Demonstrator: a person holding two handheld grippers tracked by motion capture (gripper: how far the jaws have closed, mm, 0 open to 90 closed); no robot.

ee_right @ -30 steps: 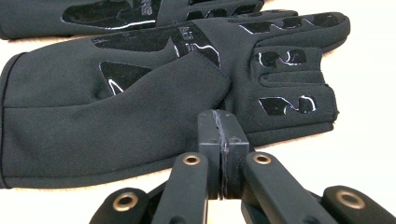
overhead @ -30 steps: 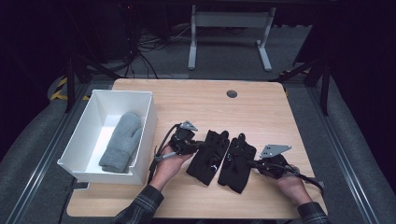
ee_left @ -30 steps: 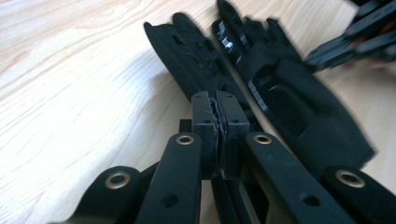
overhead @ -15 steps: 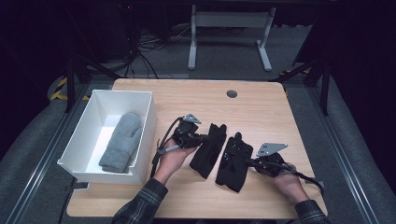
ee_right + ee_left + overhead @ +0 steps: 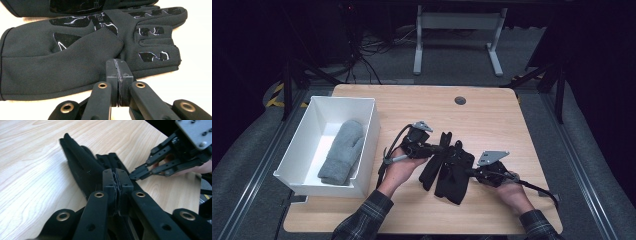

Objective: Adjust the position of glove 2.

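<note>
Black gloves lie mid-worktop [image 5: 402,105]: since a moment ago the left tool [image 5: 438,148] has drawn 1 glove [image 5: 432,167] up on edge, away from its mate [image 5: 457,172], so the pair looks half separated. Its jaws are pinched tight on that glove's fabric. Right tool [image 5: 468,172], jaws closed together, touches the flat glove's edge; whether it grips fabric I cannot tell.

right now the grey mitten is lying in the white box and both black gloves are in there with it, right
Not quite. The grey mitten does lie in the white box, but the two black gloves are out on the wooden table, between the left hand-held gripper and the right hand-held gripper. The high view shows this.
</note>
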